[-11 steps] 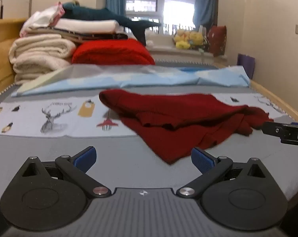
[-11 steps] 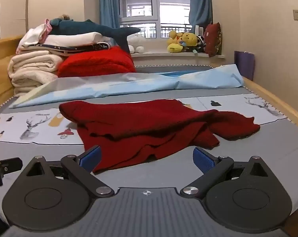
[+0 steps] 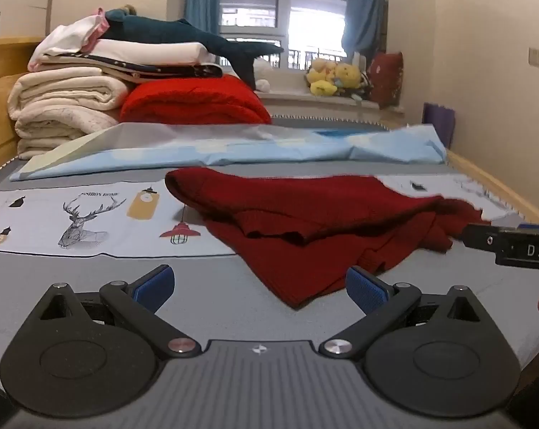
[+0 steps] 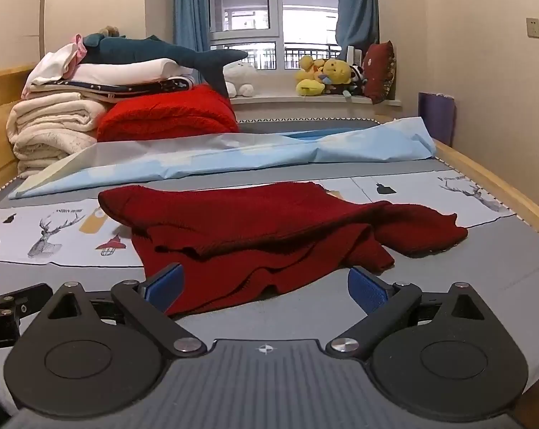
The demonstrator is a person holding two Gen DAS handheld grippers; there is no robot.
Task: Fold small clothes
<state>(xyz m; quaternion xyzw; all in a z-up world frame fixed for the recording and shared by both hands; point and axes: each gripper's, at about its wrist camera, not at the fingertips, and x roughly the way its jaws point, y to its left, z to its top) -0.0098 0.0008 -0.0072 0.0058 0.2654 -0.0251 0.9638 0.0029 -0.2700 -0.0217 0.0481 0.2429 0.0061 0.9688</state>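
A dark red knit garment (image 3: 323,221) lies crumpled on the grey bed sheet (image 3: 205,286); it also shows in the right wrist view (image 4: 262,228). My left gripper (image 3: 260,284) is open and empty, low over the sheet, just short of the garment's near corner. My right gripper (image 4: 265,284) is open and empty, its left blue pad (image 4: 164,286) next to the garment's near hem. The right gripper's body shows at the right edge of the left wrist view (image 3: 512,245).
A light blue sheet (image 3: 233,150) lies across the bed behind the garment. Folded white blankets (image 3: 62,107), a red blanket (image 3: 194,103) and a plush shark (image 3: 183,35) are stacked at the far left. Wooden bed rails (image 4: 490,186) run along both sides.
Both grippers have moved slightly forward toward the red garment. The garment has not moved and both grippers stay open.
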